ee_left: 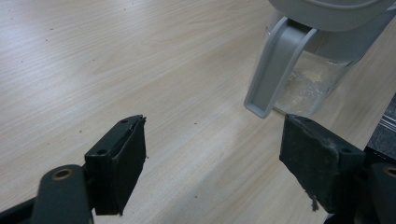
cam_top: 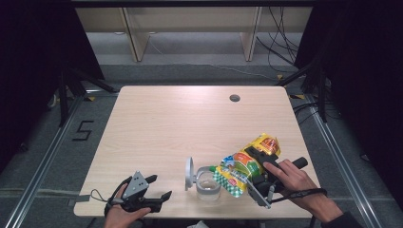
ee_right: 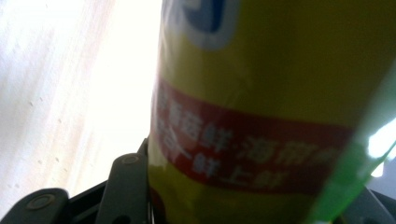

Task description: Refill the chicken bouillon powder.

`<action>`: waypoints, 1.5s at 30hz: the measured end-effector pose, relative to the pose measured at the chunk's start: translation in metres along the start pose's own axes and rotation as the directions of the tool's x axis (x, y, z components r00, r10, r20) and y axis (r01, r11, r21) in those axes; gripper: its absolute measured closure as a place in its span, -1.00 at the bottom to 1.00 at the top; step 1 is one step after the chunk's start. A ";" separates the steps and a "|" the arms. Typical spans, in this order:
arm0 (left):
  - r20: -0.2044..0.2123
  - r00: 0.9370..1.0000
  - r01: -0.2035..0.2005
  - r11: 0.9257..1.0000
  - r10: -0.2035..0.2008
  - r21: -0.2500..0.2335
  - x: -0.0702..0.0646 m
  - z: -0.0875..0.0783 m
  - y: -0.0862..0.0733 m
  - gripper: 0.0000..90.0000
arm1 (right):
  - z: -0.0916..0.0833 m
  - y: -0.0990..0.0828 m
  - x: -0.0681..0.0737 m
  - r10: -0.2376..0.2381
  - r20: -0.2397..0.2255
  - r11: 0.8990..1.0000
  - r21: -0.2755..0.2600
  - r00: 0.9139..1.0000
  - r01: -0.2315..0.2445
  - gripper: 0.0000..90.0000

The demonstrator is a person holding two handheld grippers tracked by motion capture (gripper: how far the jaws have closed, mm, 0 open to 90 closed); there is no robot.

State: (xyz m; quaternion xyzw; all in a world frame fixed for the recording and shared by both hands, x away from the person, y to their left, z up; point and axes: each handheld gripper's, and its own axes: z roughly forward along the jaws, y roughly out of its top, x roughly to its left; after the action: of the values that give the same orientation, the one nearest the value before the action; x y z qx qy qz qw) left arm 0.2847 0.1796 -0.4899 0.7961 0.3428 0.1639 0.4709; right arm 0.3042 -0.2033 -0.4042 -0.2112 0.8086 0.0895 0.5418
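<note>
A yellow snack bag (cam_top: 244,164) with red and green print lies tilted low over the table, its lower end above a clear container (cam_top: 208,186). My right gripper (cam_top: 255,167) is shut on the bag, one jaw on top and one beneath; up close the bag (ee_right: 261,116) sits between the jaws. The container's grey lid (cam_top: 189,172) stands flipped up on its left. My left gripper (cam_top: 159,186) rests near the front left edge, open and holding nothing. From the left gripper (ee_left: 215,126) the container (ee_left: 310,79) stands ahead with a grey handle (ee_left: 273,70) and pale crumbs inside.
The light wooden table (cam_top: 166,123) has a round cable hole (cam_top: 234,98) at the back right. Both hands come in over the front edge. Black stands and cables flank the table on the floor.
</note>
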 end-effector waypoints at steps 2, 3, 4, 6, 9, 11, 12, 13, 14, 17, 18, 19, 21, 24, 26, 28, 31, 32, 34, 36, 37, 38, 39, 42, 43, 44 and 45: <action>-0.001 1.000 0.023 1.000 -0.023 0.005 -0.001 0.000 0.000 -0.51 | -0.001 0.001 -0.002 -0.010 -0.011 1.000 0.010 1.000 0.010 0.17; -0.005 1.000 0.024 1.000 -0.024 0.001 -0.001 0.000 0.000 -0.51 | -0.001 0.001 -0.002 -0.018 -0.004 1.000 0.003 1.000 0.018 0.17; -0.004 1.000 0.001 1.000 -0.001 0.003 0.000 0.000 0.000 -0.51 | -0.001 0.002 -0.002 -0.024 -0.002 1.000 -0.002 1.000 0.024 0.17; -0.004 1.000 -0.004 1.000 0.004 0.003 0.000 0.000 0.000 -0.51 | -0.002 0.003 -0.003 -0.031 -0.004 0.999 0.017 1.000 0.031 0.17; -0.010 1.000 0.021 1.000 -0.021 0.006 -0.001 -0.001 0.000 -0.51 | -0.003 0.004 -0.004 -0.057 0.004 0.998 0.023 0.998 0.056 0.17; -0.009 1.000 0.021 1.000 -0.021 0.007 -0.001 -0.001 0.000 -0.51 | -0.003 0.006 -0.008 -0.102 0.011 0.995 0.019 0.995 0.102 0.17; -0.001 1.000 0.022 1.000 -0.022 0.005 -0.001 0.000 0.000 -0.51 | -0.004 0.006 -0.008 -0.093 0.008 0.995 0.022 0.996 0.092 0.17; -0.001 1.000 0.021 1.000 -0.021 0.004 -0.001 0.000 0.000 -0.51 | -0.004 0.006 -0.007 -0.080 0.005 0.997 0.023 0.997 0.080 0.17; 0.000 1.000 0.020 1.000 -0.020 0.007 -0.001 0.000 0.000 -0.51 | -0.004 0.006 -0.010 -0.110 0.013 0.994 0.016 0.994 0.110 0.17; -0.002 1.000 0.022 1.000 -0.022 0.002 -0.001 0.000 -0.001 -0.51 | -0.005 0.006 -0.009 -0.113 0.007 0.993 0.029 0.994 0.113 0.17; -0.003 1.000 0.014 1.000 -0.014 0.005 -0.001 0.000 0.000 -0.51 | -0.005 0.006 -0.010 -0.138 0.011 0.990 0.026 0.990 0.138 0.17; -0.003 1.000 0.005 1.000 -0.005 0.005 0.000 0.000 0.000 -0.51 | -0.006 0.007 -0.010 -0.138 0.005 0.990 0.035 0.990 0.138 0.17; -0.001 1.000 0.001 1.000 -0.001 0.001 0.000 0.000 0.000 -0.51 | -0.007 0.007 -0.007 -0.121 0.005 0.992 0.047 0.993 0.120 0.17; 0.001 0.999 0.036 0.999 -0.036 -0.004 -0.002 0.001 0.000 -0.51 | -0.006 0.007 -0.009 -0.166 0.010 0.985 0.049 0.986 0.165 0.17; -0.003 1.000 0.009 1.000 -0.009 0.004 0.000 0.000 0.000 -0.51 | -0.006 0.008 -0.009 -0.180 0.005 0.982 0.056 0.984 0.179 0.17; -0.005 1.000 -0.008 1.000 0.008 0.004 0.000 -0.001 0.000 -0.51 | -0.006 0.008 -0.009 -0.188 0.006 0.981 0.058 0.982 0.187 0.17; -0.011 1.000 -0.006 1.000 0.006 0.007 0.000 -0.001 0.000 -0.51 | -0.004 0.009 -0.008 -0.196 0.011 0.980 0.049 0.981 0.195 0.17; -0.011 1.000 0.002 1.000 -0.002 0.008 0.000 -0.001 0.000 -0.51 | -0.004 0.009 -0.008 -0.206 0.012 0.978 0.046 0.978 0.206 0.17; -0.009 1.000 0.016 1.000 -0.016 0.004 -0.001 -0.001 0.000 -0.51 | -0.004 0.010 -0.009 -0.207 0.006 0.977 0.048 0.978 0.207 0.17; -0.009 1.000 0.017 1.000 -0.016 0.004 -0.001 -0.001 0.000 -0.51 | -0.003 0.011 -0.010 -0.219 0.010 0.975 0.043 0.976 0.218 0.17; -0.007 1.000 0.016 1.000 -0.016 0.005 -0.001 -0.001 0.000 -0.51 | -0.003 0.012 -0.011 -0.226 0.007 0.973 0.046 0.974 0.225 0.17; -0.012 0.999 0.029 1.000 -0.029 -0.006 -0.002 0.000 0.000 -0.51 | -0.003 0.012 -0.011 -0.235 0.002 0.971 0.050 0.972 0.234 0.17; -0.012 1.000 0.029 1.000 -0.029 -0.007 -0.002 0.000 0.000 -0.51 | -0.003 0.013 -0.011 -0.239 0.003 0.970 0.046 0.971 0.239 0.17; -0.012 1.000 0.021 1.000 -0.021 0.003 -0.002 -0.001 0.000 -0.51 | -0.002 0.014 -0.011 -0.245 0.007 0.969 0.038 0.970 0.244 0.17; -0.011 1.000 0.021 1.000 -0.021 0.003 -0.002 -0.001 0.000 -0.51 | -0.003 0.015 -0.012 -0.253 0.004 0.967 0.040 0.967 0.253 0.17; -0.004 0.999 0.034 0.999 -0.034 -0.011 -0.002 0.000 0.000 -0.51 | -0.002 0.015 -0.015 -0.306 0.006 0.952 0.033 0.952 0.306 0.17; -0.003 1.000 0.025 1.000 -0.025 -0.003 -0.002 0.000 0.000 -0.51 | -0.002 0.015 -0.016 -0.313 0.008 0.949 0.034 0.950 0.312 0.17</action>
State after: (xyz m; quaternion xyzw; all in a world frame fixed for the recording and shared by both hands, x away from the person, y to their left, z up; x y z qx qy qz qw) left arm 0.2835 0.1784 -0.4897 0.7909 0.3530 0.1598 0.4737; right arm 0.3009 -0.1864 -0.3905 -0.3271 0.7629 -0.0091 0.5576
